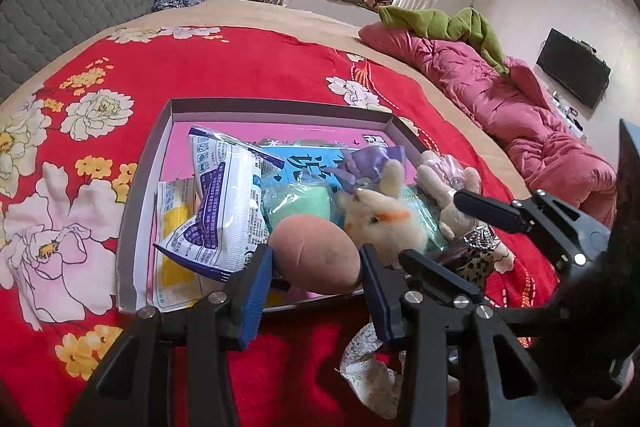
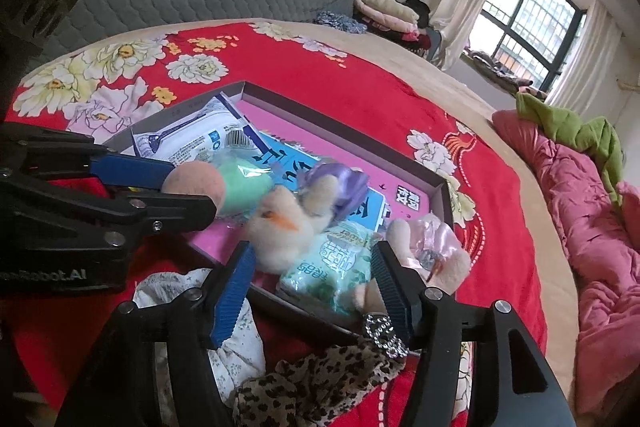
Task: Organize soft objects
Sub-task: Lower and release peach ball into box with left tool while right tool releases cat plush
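Currently left gripper [image 1: 316,267] clamps the peach-coloured round plush ball [image 1: 316,255] over the shallow pink-lined cardboard box [image 1: 140,187] at lower centre, right gripper [image 2: 314,267] jaws apart, gripping nothing.

On the black body of the left tool [image 2: 192,199], seen from the right wrist, white lettering partly cut off reads "Robot.AI". The mint-green tissue pack [image 2: 340,267] carries rounded green characters too warped to read. Large dark brush characters cross the blue panel [image 2: 288,163] on the floor of the box [image 2: 436,187], and a small black label beside it bears white characters; neither can be made out. The white packet [image 1: 228,211] is covered in fine blue print, too small to read.
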Motion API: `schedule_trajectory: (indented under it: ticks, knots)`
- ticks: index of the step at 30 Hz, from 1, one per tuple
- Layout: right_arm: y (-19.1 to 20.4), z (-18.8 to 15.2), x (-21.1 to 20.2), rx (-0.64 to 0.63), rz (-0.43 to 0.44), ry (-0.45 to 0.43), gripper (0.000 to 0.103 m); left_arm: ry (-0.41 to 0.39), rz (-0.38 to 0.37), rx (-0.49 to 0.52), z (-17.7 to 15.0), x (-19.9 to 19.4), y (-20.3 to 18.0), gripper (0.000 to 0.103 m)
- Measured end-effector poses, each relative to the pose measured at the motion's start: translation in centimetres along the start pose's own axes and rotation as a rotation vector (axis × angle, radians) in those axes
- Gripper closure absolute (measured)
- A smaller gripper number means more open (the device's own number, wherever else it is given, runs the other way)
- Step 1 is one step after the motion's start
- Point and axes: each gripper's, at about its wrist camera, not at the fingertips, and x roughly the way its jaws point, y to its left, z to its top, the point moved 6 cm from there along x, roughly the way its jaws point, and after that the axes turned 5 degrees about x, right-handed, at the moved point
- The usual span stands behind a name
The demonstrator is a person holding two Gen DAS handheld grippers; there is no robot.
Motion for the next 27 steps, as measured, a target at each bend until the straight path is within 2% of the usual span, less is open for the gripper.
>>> schedule_trajectory:
  ticks: [9, 12, 18, 27]
  knots:
    - [-1.5, 0.2, -1.8, 0.074, -0.002, -0.024, 0.04, 0.01, 0.013, 0.014, -0.2, 0.4, -0.2, 0.059]
    - [-2.0, 0.2, -2.0, 0.102, 0.0, -0.029, 0.04, 0.012, 0.021, 0.031, -0.3, 0.5, -0.6, 0.055]
    - [-2.4, 0.2, -2.3, 0.117, -0.009, -0.037, 0.04, -0.007, 0.007, 0.029, -0.1, 0.1, -0.9, 0.05]
    - [-2.7, 0.3, -2.7, 0.129, -0.022, -0.043, 0.04, -0.025, 0.014, 0.024, 0.1, -0.6, -0.7, 0.048]
